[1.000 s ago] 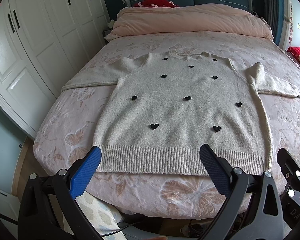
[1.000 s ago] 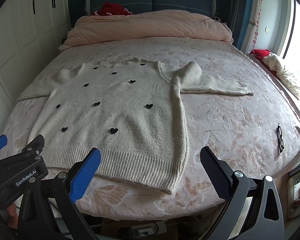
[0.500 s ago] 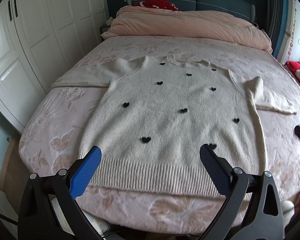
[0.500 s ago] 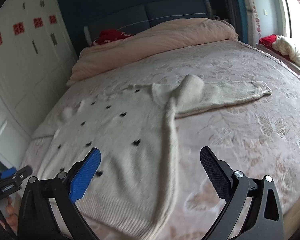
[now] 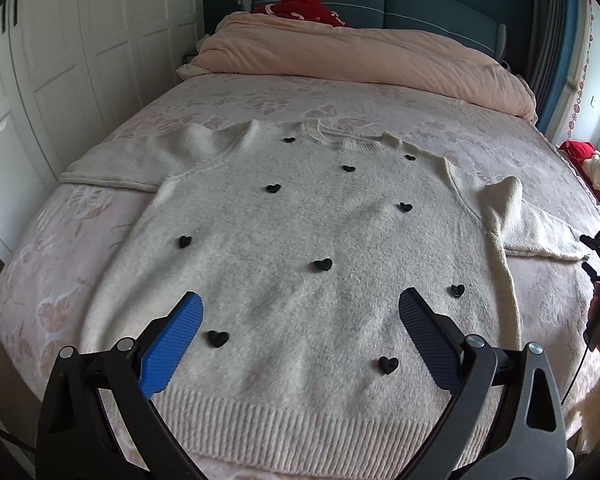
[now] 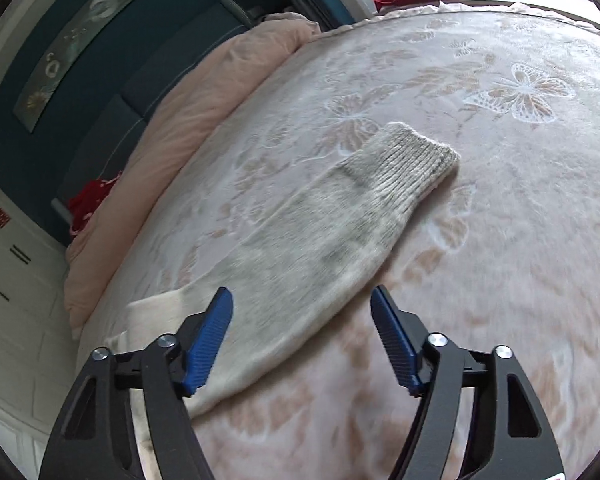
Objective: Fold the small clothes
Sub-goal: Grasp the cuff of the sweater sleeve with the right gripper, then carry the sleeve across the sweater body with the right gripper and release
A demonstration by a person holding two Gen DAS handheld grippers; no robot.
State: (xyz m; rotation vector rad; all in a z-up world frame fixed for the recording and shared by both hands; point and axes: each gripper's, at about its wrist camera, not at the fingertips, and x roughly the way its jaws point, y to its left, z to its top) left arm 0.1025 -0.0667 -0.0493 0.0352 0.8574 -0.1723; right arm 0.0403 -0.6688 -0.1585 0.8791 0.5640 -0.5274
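The sweater (image 5: 300,264), cream knit scattered with small black hearts (image 5: 323,265), lies flat and face up on the bed (image 5: 60,248), hem toward the near edge, collar toward the headboard, both sleeves spread out to the sides. The bed carries a pink cover patterned with butterflies. A rolled pink duvet (image 5: 364,56) runs across the far end, well apart from the sweater, with a red cloth (image 5: 300,6) behind it against the blue headboard (image 5: 420,4). White wardrobe doors (image 5: 80,60) stand along one side of the bed; another red bundle and pale cloth sit at the opposite side. Nothing lies on top of the sweater.

The left gripper (image 5: 300,344) hangs over the lower body of the sweater, its jaws wide apart and empty, not touching the knit. The right gripper (image 6: 302,340) hovers low over the right sleeve (image 6: 340,220), whose ribbed cuff (image 6: 412,164) points away from it. Its jaws have just been closing, yet still stand apart with the sleeve's near part between and below them; the pads do not press on it.

No readable writing shows; the red marks on the wardrobe are too small to make out.
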